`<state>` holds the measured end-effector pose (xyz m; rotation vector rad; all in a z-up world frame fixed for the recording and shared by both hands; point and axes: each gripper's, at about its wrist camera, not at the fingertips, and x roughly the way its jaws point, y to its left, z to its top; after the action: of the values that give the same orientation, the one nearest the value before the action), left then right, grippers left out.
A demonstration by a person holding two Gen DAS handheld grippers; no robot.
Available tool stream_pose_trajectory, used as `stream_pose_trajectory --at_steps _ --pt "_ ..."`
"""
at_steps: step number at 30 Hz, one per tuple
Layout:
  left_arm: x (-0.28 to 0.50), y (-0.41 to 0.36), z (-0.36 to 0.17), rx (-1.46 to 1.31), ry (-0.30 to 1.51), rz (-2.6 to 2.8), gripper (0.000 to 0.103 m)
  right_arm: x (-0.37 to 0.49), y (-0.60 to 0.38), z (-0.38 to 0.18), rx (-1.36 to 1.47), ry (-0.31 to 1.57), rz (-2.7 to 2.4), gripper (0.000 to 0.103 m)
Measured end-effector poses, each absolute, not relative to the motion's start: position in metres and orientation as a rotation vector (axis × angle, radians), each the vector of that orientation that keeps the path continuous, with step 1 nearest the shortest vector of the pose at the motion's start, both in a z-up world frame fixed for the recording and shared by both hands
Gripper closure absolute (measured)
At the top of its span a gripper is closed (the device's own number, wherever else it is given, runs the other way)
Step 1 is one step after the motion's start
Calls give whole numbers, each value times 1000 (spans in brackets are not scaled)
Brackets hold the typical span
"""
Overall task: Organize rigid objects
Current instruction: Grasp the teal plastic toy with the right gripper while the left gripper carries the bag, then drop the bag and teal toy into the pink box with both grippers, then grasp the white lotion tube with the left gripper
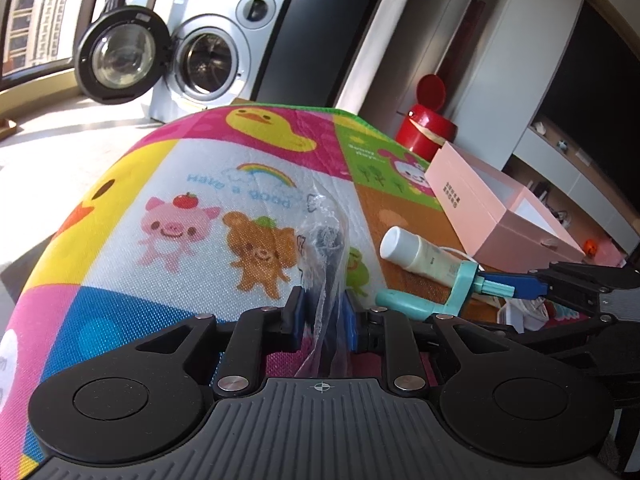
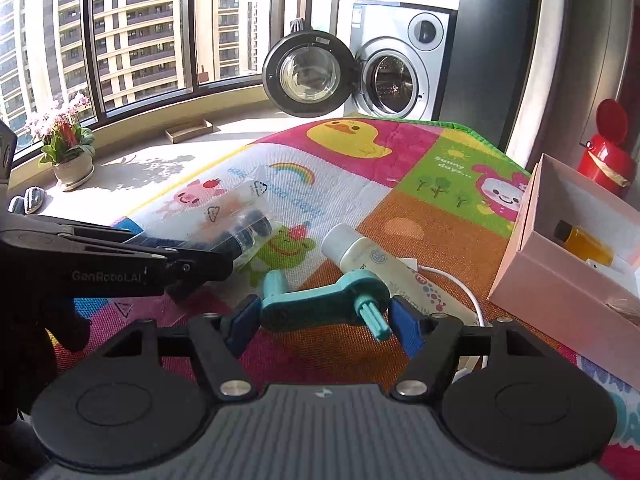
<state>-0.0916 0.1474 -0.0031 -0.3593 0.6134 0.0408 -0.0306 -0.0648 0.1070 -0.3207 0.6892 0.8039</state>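
Blue pads of the right gripper (image 2: 322, 322) are closing on a teal crank handle (image 2: 320, 306), low in the frame's centre.

In the right wrist view the crank handle is lying crosswise between the pads, its long axis running left to right, the left pad touching one end and the right pad just beside the ribbed stub, so whether it is fully clamped is hard to tell. Up and to the right the pink box (image 2: 560, 280) is sitting open, nearer this hand, with an amber bottle (image 2: 584, 246) inside that the left wrist view is not showing. Between the two, a white tube (image 2: 376, 264) is lying on the play mat (image 2: 440, 216). Only the left wrist view is showing the left gripper (image 1: 322, 314) clamped on a clear plastic bag (image 1: 326, 248) with something dark inside.
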Motion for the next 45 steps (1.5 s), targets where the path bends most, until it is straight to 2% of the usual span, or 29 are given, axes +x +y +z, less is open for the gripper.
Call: stream_pose_trajectory --at_steps 10,15,22,26,30,34,39,42,45 --pt "-102 81 20 -172 635 -233 80 -54 -163 151 -305 574 671 33" --pt "-87 54 61 -134 535 -307 80 -59 -215 181 -244 462 559 33" --pt "-16 18 125 -134 391 -399 80 -49 -251 210 -215 346 455 33" --pt "48 3 140 -212 400 -422 80 -3 -251 222 -173 340 435 33" --pt "107 -6 131 -265 446 -441 79 58 -241 222 -94 332 433 33" --pt "126 -9 116 -227 486 -376 79 112 -231 197 -100 455 406 32" --pt "77 15 89 -159 517 -343 79 77 -241 156 -140 488 397 32" --pt "32 25 61 -147 572 -380 79 35 -238 131 -222 474 397 27" --pt "-7 22 35 -99 627 -388 79 6 -232 110 -247 504 424 27"
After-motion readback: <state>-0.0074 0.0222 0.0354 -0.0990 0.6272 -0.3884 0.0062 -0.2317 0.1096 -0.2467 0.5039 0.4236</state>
